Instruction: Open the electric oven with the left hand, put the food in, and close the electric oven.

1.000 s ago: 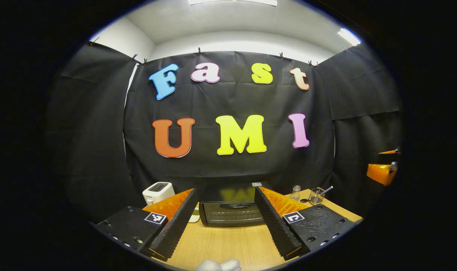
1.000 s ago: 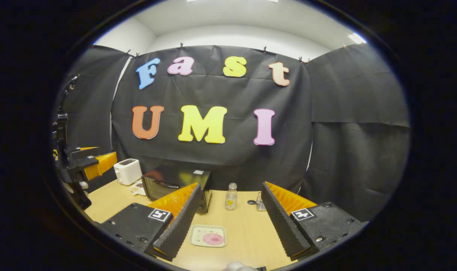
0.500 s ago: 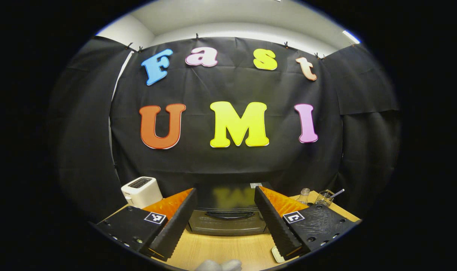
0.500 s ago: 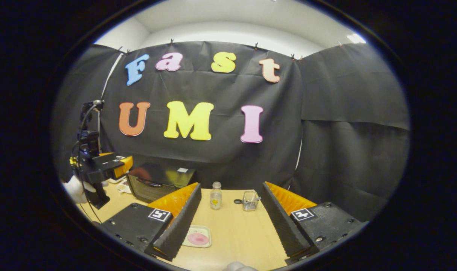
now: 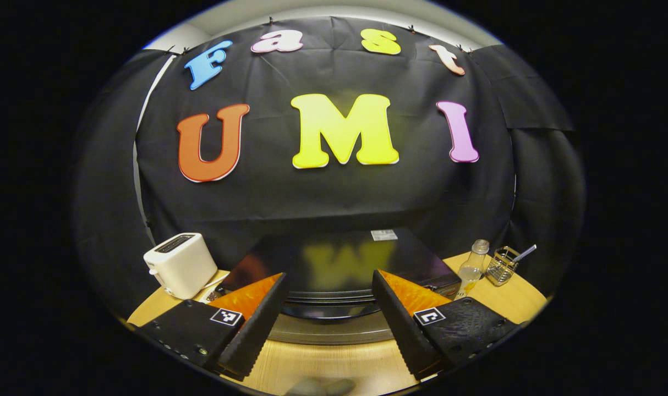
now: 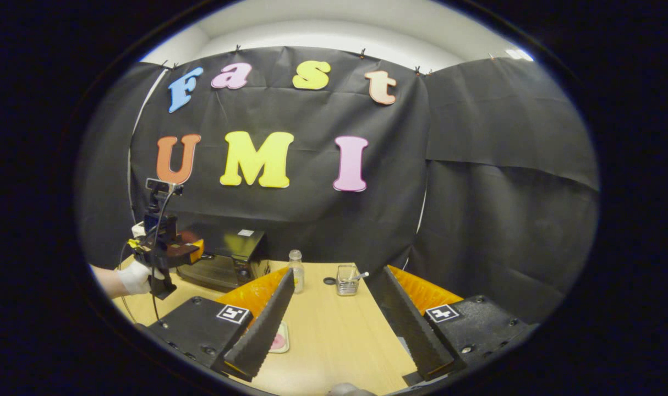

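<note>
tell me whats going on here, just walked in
A person holds a gripper in each hand at a wooden table. The left gripper, jaws open, is right up at the front of the black electric oven, whose door looks closed. The right gripper hangs open over the table, with the tray of pink food beside its left finger, not picked up. A white toaster, a small bottle and a wire cup stand near the oven.

Left gripper (image 5: 328,308) nearer the oven (image 5: 339,264)
</note>
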`<control>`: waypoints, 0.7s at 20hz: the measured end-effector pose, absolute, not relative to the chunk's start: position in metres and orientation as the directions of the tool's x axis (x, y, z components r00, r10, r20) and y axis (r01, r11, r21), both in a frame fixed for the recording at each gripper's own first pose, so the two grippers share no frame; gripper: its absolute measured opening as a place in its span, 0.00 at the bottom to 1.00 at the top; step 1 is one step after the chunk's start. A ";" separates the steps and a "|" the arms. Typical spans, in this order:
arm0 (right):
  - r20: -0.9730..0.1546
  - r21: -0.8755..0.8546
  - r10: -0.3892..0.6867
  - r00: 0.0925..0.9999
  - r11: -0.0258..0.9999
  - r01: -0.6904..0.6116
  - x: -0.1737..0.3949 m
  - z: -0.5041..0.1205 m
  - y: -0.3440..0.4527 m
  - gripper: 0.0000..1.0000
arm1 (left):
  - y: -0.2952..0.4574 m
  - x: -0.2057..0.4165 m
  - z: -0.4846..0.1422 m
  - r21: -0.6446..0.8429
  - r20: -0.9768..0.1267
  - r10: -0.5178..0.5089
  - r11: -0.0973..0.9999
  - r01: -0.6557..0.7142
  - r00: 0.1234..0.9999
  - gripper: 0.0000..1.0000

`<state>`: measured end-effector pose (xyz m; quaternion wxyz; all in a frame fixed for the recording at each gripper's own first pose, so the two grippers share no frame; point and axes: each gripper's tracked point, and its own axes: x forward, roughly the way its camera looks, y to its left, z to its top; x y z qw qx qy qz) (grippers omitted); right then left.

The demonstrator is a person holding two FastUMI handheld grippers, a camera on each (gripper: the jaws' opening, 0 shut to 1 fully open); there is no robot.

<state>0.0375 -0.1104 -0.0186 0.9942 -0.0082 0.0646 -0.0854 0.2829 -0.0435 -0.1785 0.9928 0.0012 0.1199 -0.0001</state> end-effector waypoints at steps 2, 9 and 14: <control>-0.139 -0.021 -0.169 0.976 0.986 0.168 0.039 -0.021 -0.110 0.98 | -0.043 0.289 -0.194 0.026 -0.270 -0.002 1.000 0.009 0.963 0.97; -0.141 -0.011 -0.162 0.977 0.987 0.162 0.037 -0.023 -0.099 0.98 | -0.044 0.281 -0.198 -0.013 -0.292 -0.010 1.000 0.006 0.956 0.97; -0.134 -0.007 -0.158 0.978 0.987 0.159 0.028 -0.026 -0.090 0.98 | -0.045 0.252 -0.205 -0.013 -0.304 -0.026 1.000 0.023 0.952 0.97</control>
